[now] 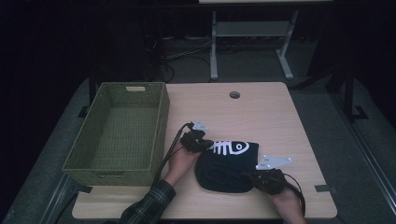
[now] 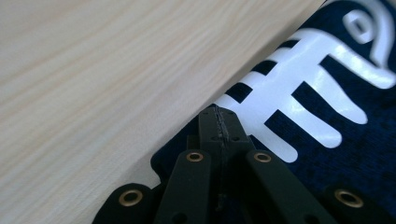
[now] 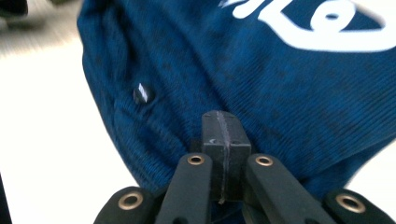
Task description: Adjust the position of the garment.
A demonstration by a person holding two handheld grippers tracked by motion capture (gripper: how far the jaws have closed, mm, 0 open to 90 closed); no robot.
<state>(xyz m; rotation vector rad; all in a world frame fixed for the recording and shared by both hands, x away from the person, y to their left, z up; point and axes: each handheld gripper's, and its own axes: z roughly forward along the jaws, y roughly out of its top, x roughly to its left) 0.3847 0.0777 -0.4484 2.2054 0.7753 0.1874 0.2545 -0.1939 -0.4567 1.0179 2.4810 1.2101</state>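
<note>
Dark blue knitted cloth, a folded garment (image 1: 227,166) with a white fish-skeleton print (image 1: 230,148), lies on the near middle of the pale wood table (image 1: 261,112), just right of a green woven basket (image 1: 121,128) that stands along the table's left edge; the basket's near right corner is close to the garment but apart from it.

The left gripper (image 1: 198,142) sits at the garment's far left corner, beside the tail end of the print; in the left gripper view its fingers (image 2: 218,122) are pressed together with no gap, their tips at the garment's edge where the cloth meets the bare wood; whether a fold of cloth is pinched between them I cannot tell. The hand behind it comes out of a plaid sleeve (image 1: 148,204).

The right gripper (image 1: 261,179) rests at the garment's near right corner; in the right gripper view its fingers (image 3: 223,128) are likewise clenched flat against each other, lying over the ribbed blue fabric, with a small shiny stud (image 3: 141,93) on the cloth up and to their left; the white print runs across the top of that view.

Beyond the table, on the dark floor, stand the grey metal legs of another table (image 1: 214,46) and some loose cables (image 1: 187,51).
</note>
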